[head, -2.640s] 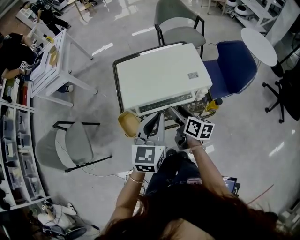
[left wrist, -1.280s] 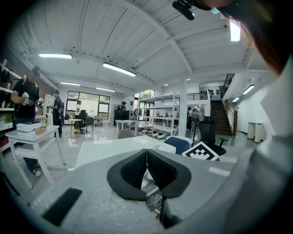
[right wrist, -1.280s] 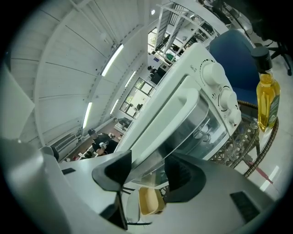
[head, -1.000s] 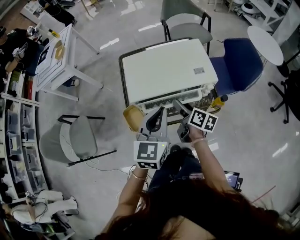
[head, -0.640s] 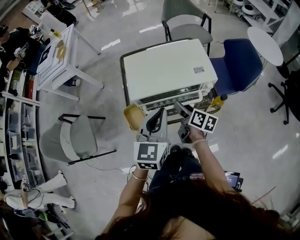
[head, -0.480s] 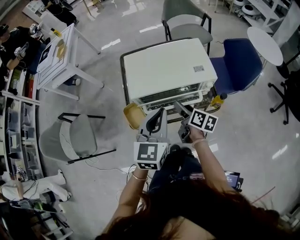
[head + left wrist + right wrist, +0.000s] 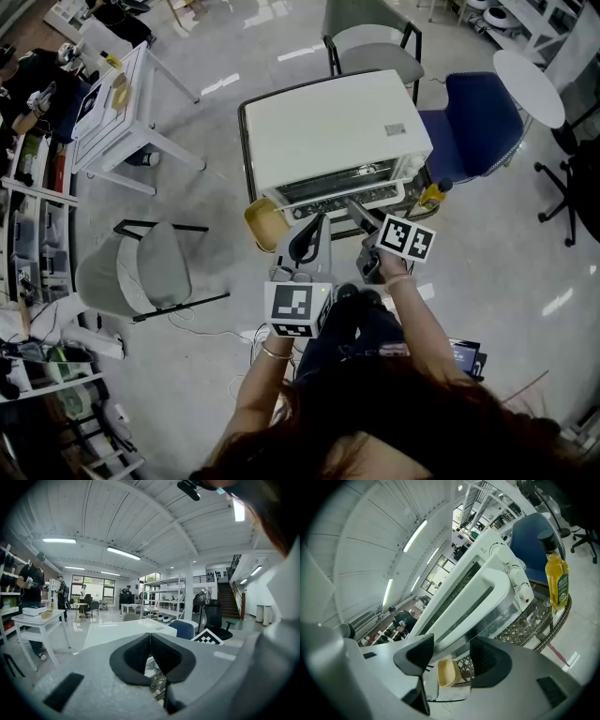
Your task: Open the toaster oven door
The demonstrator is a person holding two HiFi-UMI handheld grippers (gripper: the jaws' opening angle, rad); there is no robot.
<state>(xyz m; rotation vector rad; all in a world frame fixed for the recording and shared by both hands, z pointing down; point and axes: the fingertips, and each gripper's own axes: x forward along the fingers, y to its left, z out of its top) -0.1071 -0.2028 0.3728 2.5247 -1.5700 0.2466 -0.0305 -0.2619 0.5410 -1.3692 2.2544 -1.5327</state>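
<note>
**Right tongs (image 7: 449, 654) released at the toaster oven (image 7: 328, 131) door (image 7: 499, 615), left tongs (image 7: 150, 637) clenched on nothing**

We see the white toaster oven taking up most of a wicker-topped desk (image 7: 242, 141) with a black frame. Its front faces the near edge, where we stand. The door looks ajar to us. In the right gripper view a dark slot with rack wires shows between the oven's top and the white handle (image 7: 471, 602), and the door's glass pane slants below that bar.

Our right tongs are released, with the jaws standing well apart. They point at the lower part of the door from just in front of it. Through the gap between them we see the glass pane and, farther off, a yellow dish (image 7: 449, 672). From the head view the tips reach up to the handle near the middle of the near edge. We cannot tell whether they touch it.

Our left tongs are clenched, with the dark pads pressed together and nothing between them. They hang just beside the right tongs, on their left, in front of the desk's near edge and apart from the oven.

The yellow dish sits at the near left corner of the desk. An oil bottle (image 7: 557, 583) with yellow liquid and a dark cap stands upright at the near right corner, beside the oven's knobs. A blue chair (image 7: 469, 131) stands off the right edge and a grey chair (image 7: 366, 47) beyond the far edge.
</note>
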